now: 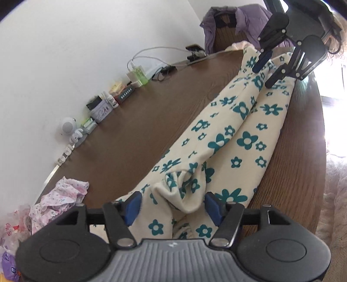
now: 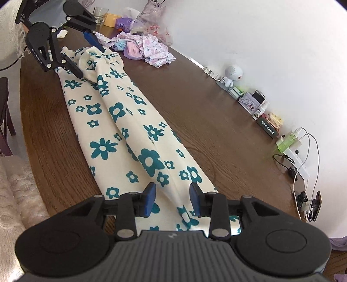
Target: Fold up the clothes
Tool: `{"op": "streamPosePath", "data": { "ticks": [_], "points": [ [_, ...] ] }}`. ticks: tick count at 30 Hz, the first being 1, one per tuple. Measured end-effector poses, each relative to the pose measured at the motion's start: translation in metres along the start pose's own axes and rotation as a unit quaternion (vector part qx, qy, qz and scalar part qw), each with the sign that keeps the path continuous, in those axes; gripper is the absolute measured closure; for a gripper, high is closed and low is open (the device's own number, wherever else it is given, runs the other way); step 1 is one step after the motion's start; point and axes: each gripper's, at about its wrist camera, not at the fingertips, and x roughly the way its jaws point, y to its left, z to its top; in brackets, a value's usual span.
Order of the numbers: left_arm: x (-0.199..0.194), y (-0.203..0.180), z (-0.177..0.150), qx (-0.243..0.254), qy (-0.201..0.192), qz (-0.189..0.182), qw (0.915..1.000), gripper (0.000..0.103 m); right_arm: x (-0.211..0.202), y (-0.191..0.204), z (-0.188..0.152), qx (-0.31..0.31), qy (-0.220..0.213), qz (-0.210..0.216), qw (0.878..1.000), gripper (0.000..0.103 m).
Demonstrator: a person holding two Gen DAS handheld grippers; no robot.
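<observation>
On the table (image 2: 206,112), floral trousers (image 2: 121,130) stretch between left gripper (image 1: 172,208) and right gripper (image 2: 172,198), both spread, released.

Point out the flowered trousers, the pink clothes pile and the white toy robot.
Flowered trousers (image 2: 121,138): right wrist view, mid leg.
Pink clothes pile (image 2: 151,51): right wrist view, top of the heap.
White toy robot (image 2: 233,72): right wrist view, round head.

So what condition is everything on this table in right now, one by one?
Flowered garment: laid out long on the table, folded lengthwise, bunched at one end.
Left gripper: open, astride the bunched end.
Right gripper: open, astride the other end.
Pink clothes: crumpled in a heap, unfolded.
Glass: upright, looks empty.
Charger cable: plugged in.
</observation>
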Motion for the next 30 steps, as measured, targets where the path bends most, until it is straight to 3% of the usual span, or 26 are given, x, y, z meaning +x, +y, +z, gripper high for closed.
{"op": "streamPosePath", "data": {
  "ticks": [1,2,3,4,7,10,12,13,17,21,23,25,27,30],
  "points": [
    [0.006,0.001,0.002,-0.001,0.011,-0.002,0.9999,0.042,0.003,0.002,0.000,0.000,0.004,0.000,1.000,0.071],
    [0.009,0.003,0.005,-0.001,0.017,-0.004,0.9998,0.060,0.004,0.003,0.000,0.003,0.006,-0.001,1.000,0.084],
    [0.008,0.003,0.008,0.006,0.015,-0.007,0.9998,0.089,0.002,0.003,-0.001,0.011,0.003,-0.007,1.000,0.095],
    [0.006,0.003,0.010,0.020,0.009,-0.003,0.9998,0.095,0.000,0.002,-0.002,0.019,-0.001,-0.012,1.000,0.096],
    [-0.005,-0.014,0.012,0.094,-0.020,0.073,0.9927,0.095,-0.006,0.001,-0.006,0.044,-0.012,-0.029,0.999,0.101],
    [-0.008,-0.040,0.001,0.168,-0.029,0.144,0.9748,0.095,-0.016,0.011,-0.007,0.036,-0.028,-0.053,0.998,0.101],
    [-0.001,-0.055,-0.010,0.200,-0.010,0.158,0.9669,0.094,-0.018,0.022,-0.010,0.021,-0.028,-0.056,0.998,0.101],
    [0.002,-0.060,-0.015,0.203,-0.002,0.155,0.9668,0.093,-0.017,0.028,-0.012,0.015,-0.025,-0.055,0.998,0.101],
    [0.004,-0.063,-0.025,0.172,0.009,0.145,0.9744,0.087,-0.010,0.038,-0.019,0.006,-0.020,-0.060,0.998,0.101],
    [-0.015,-0.046,-0.029,0.112,0.014,0.133,0.9847,0.071,-0.017,0.027,-0.020,0.044,-0.024,-0.044,0.998,0.098],
    [-0.028,-0.034,-0.033,0.077,0.018,0.123,0.9893,0.067,-0.024,0.015,-0.022,0.091,-0.032,-0.018,0.995,0.094],
    [-0.041,-0.021,-0.039,0.040,0.021,0.114,0.9924,0.064,-0.034,0.000,-0.025,0.162,-0.050,0.018,0.985,0.092],
    [-0.051,-0.005,-0.045,0.000,0.022,0.103,0.9944,0.060,-0.043,-0.014,-0.026,0.233,-0.074,0.057,0.968,0.092],
    [-0.061,0.025,-0.049,-0.075,0.021,0.100,0.9920,0.057,-0.046,-0.019,-0.018,0.279,-0.107,0.090,0.950,0.087]
  ]
}}
